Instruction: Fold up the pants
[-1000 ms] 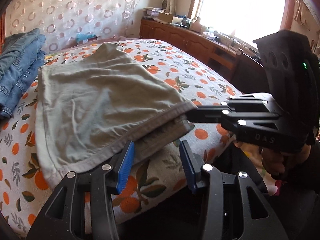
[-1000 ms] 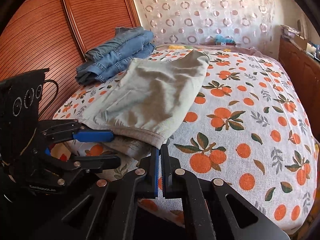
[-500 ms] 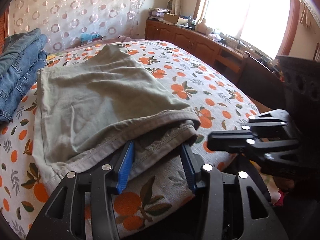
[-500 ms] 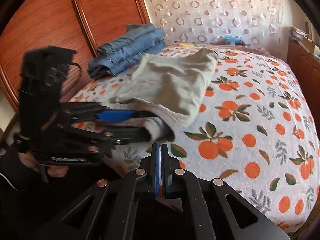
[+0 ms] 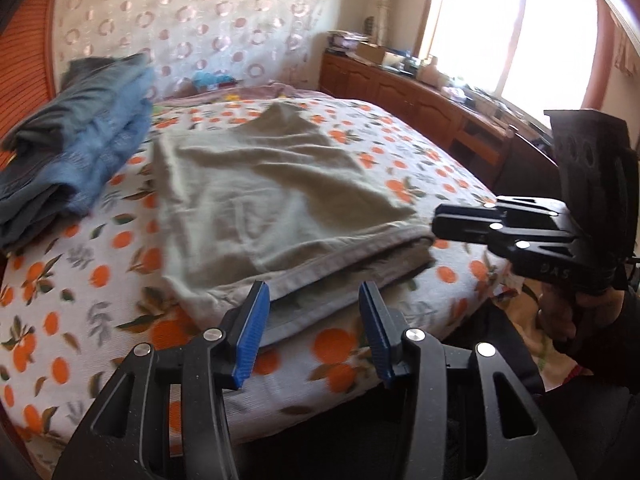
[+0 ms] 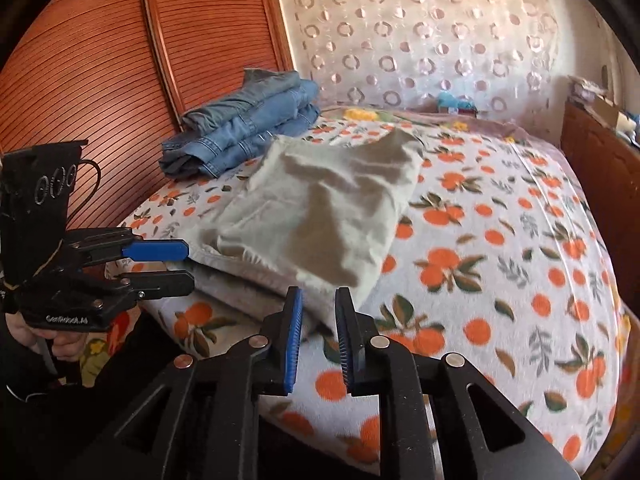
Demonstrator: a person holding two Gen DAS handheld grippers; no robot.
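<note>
Our left gripper point(image 5: 310, 330) agape at the pants point(image 5: 276, 204) hem; right gripper point(image 6: 318, 338) opening, empty, beside it.

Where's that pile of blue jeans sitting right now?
The folded jeans lie at the bed's far left corner in both views, against the slatted wooden headboard, just left of the khaki pants.

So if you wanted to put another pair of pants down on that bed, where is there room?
The widest bare stretch of the orange-print bedspread lies between the folded khaki pants and the wooden cabinet. The headboard side is crowded: the stacked jeans sit close beside the pants, and both grippers work the near edge.
</note>
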